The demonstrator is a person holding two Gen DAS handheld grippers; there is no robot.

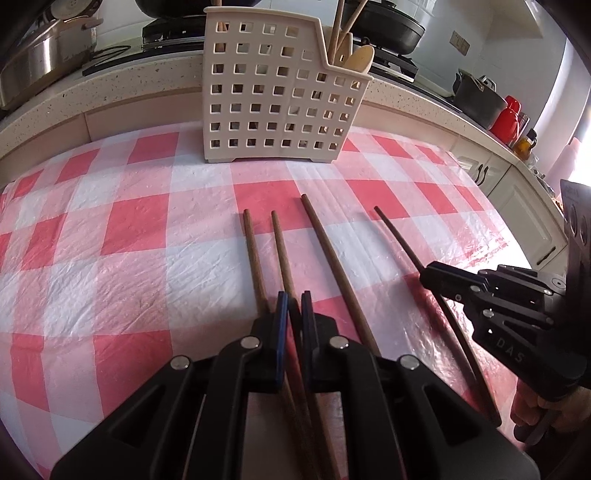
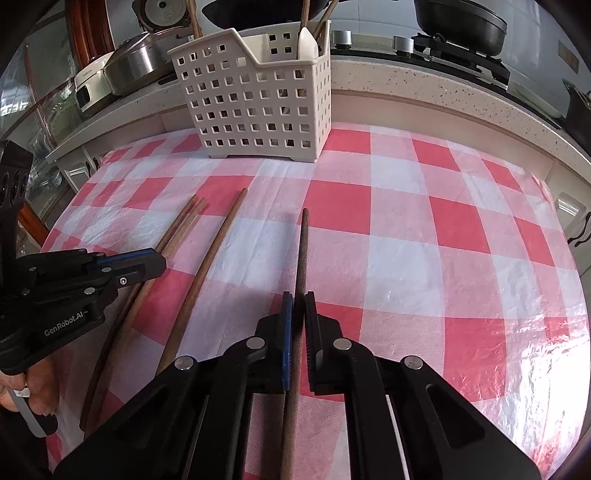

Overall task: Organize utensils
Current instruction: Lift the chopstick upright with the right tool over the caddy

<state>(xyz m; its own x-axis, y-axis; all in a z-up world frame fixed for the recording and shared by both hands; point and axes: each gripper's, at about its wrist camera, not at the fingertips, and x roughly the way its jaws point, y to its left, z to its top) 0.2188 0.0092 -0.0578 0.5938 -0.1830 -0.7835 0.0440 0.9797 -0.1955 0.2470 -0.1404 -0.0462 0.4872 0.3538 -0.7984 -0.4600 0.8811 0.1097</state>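
Several wooden chopsticks lie on the red-and-white checked tablecloth. My left gripper is shut on a brown chopstick, second from the left; another brown chopstick lies just left of it. A longer chopstick lies to its right. My right gripper is shut on the dark chopstick, the rightmost one; it also shows in the left wrist view. A cream perforated utensil holder stands at the back of the cloth, holding wooden spoons and sticks.
A speckled counter edge runs behind the table with a gas stove and black pans. A steel pot sits at left. A red flask and dark pot stand at right. White cabinets are at right.
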